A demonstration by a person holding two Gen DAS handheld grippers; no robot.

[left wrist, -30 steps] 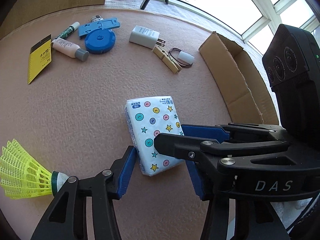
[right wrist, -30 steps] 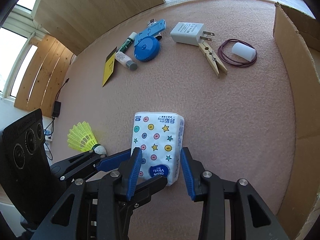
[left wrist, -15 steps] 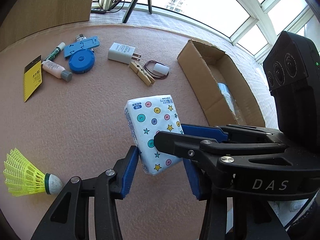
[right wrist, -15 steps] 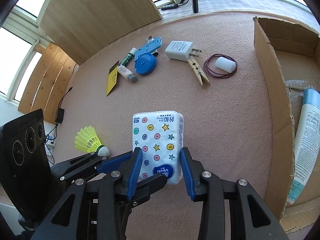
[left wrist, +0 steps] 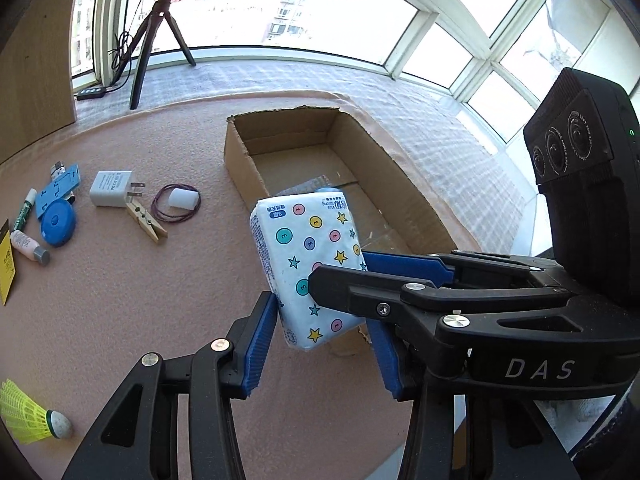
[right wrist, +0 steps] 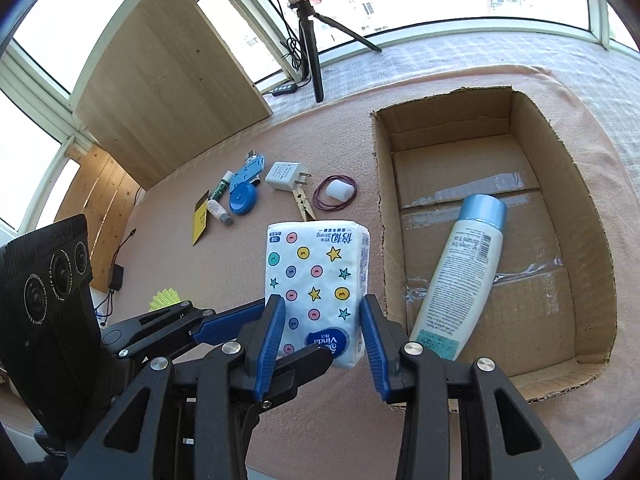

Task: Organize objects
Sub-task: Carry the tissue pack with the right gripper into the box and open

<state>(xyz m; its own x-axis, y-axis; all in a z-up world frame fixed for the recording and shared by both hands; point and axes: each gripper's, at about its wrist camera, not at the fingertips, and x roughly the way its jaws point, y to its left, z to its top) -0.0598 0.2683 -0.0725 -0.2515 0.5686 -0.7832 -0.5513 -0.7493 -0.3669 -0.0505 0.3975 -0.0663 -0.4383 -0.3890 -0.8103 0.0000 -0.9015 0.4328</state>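
Observation:
A white tissue pack [left wrist: 308,248] [right wrist: 316,264] printed with dots and stars hangs in the air above the pink mat, close to the near left wall of an open cardboard box [left wrist: 240,160] [right wrist: 380,200]. My left gripper [left wrist: 322,320] is shut on its lower end, blue pads against both sides. My right gripper [right wrist: 320,308] is shut on the same end, crossing over the left one. A white lotion bottle [right wrist: 460,272] with a blue cap lies inside the box; the left wrist view hides most of it behind the pack.
On the mat to the left lie a white charger [left wrist: 110,188], a clothespin [left wrist: 146,222], a rubber band around a white cap [left wrist: 182,200], a blue tape measure [left wrist: 58,222] and a yellow shuttlecock [left wrist: 24,420]. A tripod [right wrist: 312,40] and a wooden board [right wrist: 160,80] stand behind.
Both grippers have lifted the tissue pack off the mat and carried it up and toward the box, which now shows in full with the bottle inside.

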